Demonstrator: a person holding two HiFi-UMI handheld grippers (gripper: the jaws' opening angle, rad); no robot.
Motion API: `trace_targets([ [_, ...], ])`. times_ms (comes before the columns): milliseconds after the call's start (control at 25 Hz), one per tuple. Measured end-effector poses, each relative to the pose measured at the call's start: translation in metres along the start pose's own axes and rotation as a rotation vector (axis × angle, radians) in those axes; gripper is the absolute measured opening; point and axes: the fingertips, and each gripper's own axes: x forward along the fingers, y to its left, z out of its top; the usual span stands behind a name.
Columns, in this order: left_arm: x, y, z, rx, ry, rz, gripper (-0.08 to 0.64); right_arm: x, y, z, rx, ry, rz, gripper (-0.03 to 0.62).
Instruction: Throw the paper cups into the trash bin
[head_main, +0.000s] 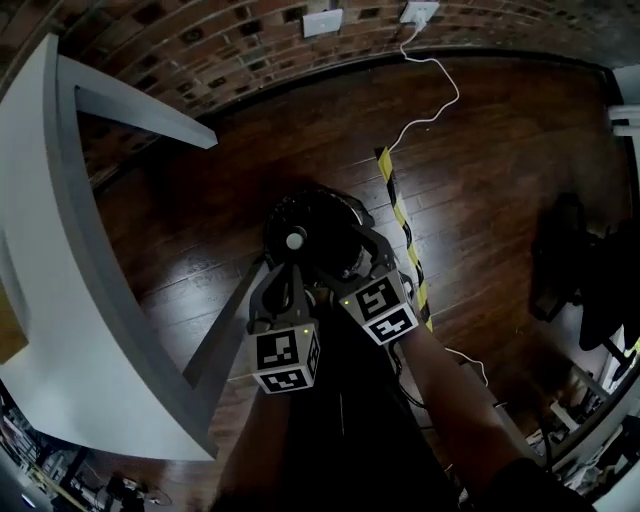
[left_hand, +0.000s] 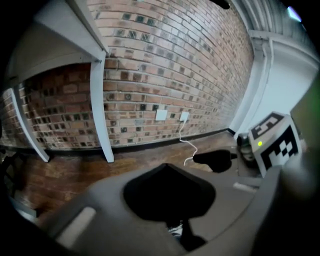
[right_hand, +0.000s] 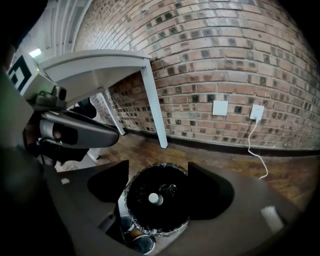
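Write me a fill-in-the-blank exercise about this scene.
The trash bin is lined with a ____ bag.
The wall behind it is built of ____.
The table on the person's left is ____.
The right tongs hang over the bin with jaws ____.
Missing words: black; brick; white; open.

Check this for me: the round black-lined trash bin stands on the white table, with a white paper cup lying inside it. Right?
Not quite. The round black-lined trash bin stands on the dark wooden floor, next to the white table rather than on it, as the head view shows. The white paper cup does lie inside it.
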Motion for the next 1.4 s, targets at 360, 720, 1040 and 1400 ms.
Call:
trace_targets([
  [360,-0.052,-0.027,0.080,0.034,-0.110,-0.026,0.005,-0.073,0.016,0.075,-0.037,-0.117,-0.063,0.284],
  [720,-0.107,-0.059,0.139,0.064,-0.207,-0.074,0.005,-0.154,0.028,0.156,-0.092,-0.281,-0.127,0.120],
  [1040,-0.153,-0.085,0.196,0.104,-0.316,-0.113,0.005,-0.206,0.043,0.203,-0.098,-0.359,-0.190,0.039],
  [1400,-0.211,-0.089,0.224,0.134,-0.385,-0.122,0.005,-0.255,0.061,0.254,-0.135,-0.469,-0.214,0.009],
])
